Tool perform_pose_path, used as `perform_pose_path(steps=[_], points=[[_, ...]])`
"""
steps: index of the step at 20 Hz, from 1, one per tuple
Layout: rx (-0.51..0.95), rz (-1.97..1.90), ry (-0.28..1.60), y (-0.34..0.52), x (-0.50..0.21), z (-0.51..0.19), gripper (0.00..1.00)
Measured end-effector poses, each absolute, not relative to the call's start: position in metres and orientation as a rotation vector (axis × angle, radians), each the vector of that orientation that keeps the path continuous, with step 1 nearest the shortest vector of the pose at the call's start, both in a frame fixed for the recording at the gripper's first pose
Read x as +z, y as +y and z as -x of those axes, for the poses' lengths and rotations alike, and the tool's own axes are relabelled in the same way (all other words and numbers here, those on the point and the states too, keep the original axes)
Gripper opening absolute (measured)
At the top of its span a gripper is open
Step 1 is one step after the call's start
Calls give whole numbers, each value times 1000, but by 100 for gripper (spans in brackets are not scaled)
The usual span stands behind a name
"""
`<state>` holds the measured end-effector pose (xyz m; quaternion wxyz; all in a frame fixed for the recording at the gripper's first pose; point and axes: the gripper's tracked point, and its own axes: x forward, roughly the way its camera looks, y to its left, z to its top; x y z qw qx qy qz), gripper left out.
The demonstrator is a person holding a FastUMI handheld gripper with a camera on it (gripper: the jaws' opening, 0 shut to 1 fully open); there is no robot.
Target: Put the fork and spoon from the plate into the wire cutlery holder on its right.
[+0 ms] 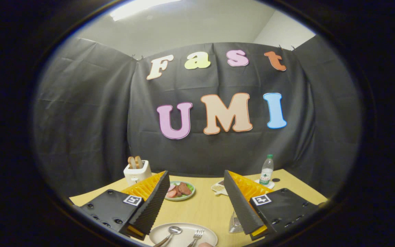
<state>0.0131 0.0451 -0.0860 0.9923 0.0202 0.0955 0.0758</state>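
A white plate point(183, 229) lies on the wooden table, low between my two fingers. On it rest a metal spoon point(172, 231) on the left and a metal fork point(196, 235) on the right, both with heads pointing away from me. A wire cutlery holder point(234, 223) stands just right of the plate, partly hidden behind my right finger. My gripper point(196, 176) hovers above the plate with its fingers wide apart and nothing between them.
Farther back sit a green plate of sliced sausage point(180, 190), a white toaster with bread point(136, 171), a small white dish point(218, 187) and a plastic bottle point(266, 170). Black cloth closes the booth behind the table point(206, 206).
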Motion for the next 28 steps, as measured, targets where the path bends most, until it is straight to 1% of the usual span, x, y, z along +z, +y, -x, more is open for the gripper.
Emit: perform_pose_path(steps=[14,22,28], points=[[166,-75,488,49,-193,-3,98],[169,-12,699,50,-268,23,98],[155,71,831,44,-311,41,98]])
